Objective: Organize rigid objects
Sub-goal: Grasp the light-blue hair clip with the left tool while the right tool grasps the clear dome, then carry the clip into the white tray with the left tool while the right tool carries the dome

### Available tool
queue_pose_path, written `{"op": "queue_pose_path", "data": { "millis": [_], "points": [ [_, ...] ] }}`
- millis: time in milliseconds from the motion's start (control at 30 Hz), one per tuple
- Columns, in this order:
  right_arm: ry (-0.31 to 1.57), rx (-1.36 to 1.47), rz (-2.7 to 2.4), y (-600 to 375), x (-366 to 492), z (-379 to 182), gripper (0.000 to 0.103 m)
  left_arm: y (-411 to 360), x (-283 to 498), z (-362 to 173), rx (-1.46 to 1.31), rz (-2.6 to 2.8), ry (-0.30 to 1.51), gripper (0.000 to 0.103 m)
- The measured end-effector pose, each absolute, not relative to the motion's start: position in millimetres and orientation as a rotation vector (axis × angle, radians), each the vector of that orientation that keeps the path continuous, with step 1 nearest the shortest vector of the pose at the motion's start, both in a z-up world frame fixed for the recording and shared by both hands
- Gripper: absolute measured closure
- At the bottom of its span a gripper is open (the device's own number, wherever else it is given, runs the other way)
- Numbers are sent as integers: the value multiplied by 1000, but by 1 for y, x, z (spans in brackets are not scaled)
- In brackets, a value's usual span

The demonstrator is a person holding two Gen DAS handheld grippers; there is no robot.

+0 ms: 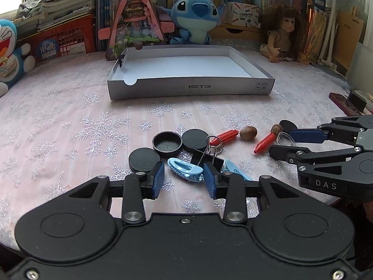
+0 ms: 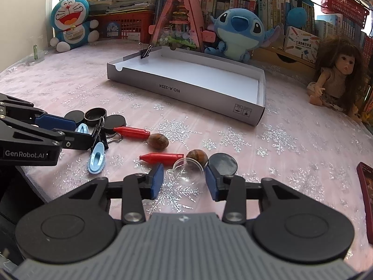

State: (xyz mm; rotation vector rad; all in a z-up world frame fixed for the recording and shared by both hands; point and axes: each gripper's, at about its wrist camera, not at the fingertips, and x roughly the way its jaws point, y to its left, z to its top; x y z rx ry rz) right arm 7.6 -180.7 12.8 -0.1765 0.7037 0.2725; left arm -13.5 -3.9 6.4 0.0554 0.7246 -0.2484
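Bracketing two picks at once, nothing boxed yet apart from one binder clip pinched on the box wall at the far left corner.

L gripper: jaws partly spread either side of the blue hair clip on the bench. Pads not visibly pressing it, so no grip yet as far as I can see. Black binder clip lies just behind and touches the hair clip; risk = right pad catches its wire handle and drags both, or the curved plastic squirts out sideways on closing.

R gripper: jaws part open around the clear dome, no contact I can confirm. Dome is thin, slick, see-through; likely to pop free or crack if squeezed off-centre. Nut and round black lid sit right against it, red crayon just beside; a nudge sends the nut rolling twd the bench edge.

Both grippers near each other; lifting together could clash.
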Motion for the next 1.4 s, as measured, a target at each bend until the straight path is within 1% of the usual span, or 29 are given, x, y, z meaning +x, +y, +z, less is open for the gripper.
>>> {"op": "queue_pose_path", "data": {
  "millis": [33, 67, 100, 133, 233, 400, 533, 700, 800, 867, 933, 1233, 1400],
  "points": [
    [705, -177, 274, -181, 8, 12, 57, -4, -14, 6, 52, -252, 723, 74],
    [706, -176, 277, -181, 8, 12, 60, -4, -14, 6, 49, -259, 722, 77],
    [704, -172, 277, -181, 7, 12, 64, -4, -15, 6, 46, -256, 720, 83],
    [704, -171, 276, -181, 7, 12, 63, -4, -15, 6, 43, -247, 717, 87],
    [697, -177, 283, -181, 4, 14, 64, -3, -17, 11, 34, -231, 693, 90],
    [675, -170, 277, -184, 3, 21, 64, -1, -17, 20, 26, -226, 657, 90],
    [669, -158, 264, -188, 5, 23, 64, -2, -14, 15, 42, -228, 687, 90],
    [683, -156, 258, -188, 5, 20, 64, -2, -9, 5, 30, -195, 719, 86],
    [687, -158, 254, -189, 5, 19, 64, -3, -6, 3, 36, -187, 712, 81],
    [691, -155, 251, -189, 6, 19, 64, -3, -3, 2, 37, -185, 710, 81],
    [692, -151, 246, -189, 7, 19, 64, -4, -1, 2, 32, -188, 710, 88],
    [669, -118, 221, -198, 15, 31, 64, -5, -3, 32, 21, -229, 637, 88],
    [644, -103, 190, -207, 29, 42, 64, -3, 15, 48, 12, -217, 619, 88]
  ]
}}
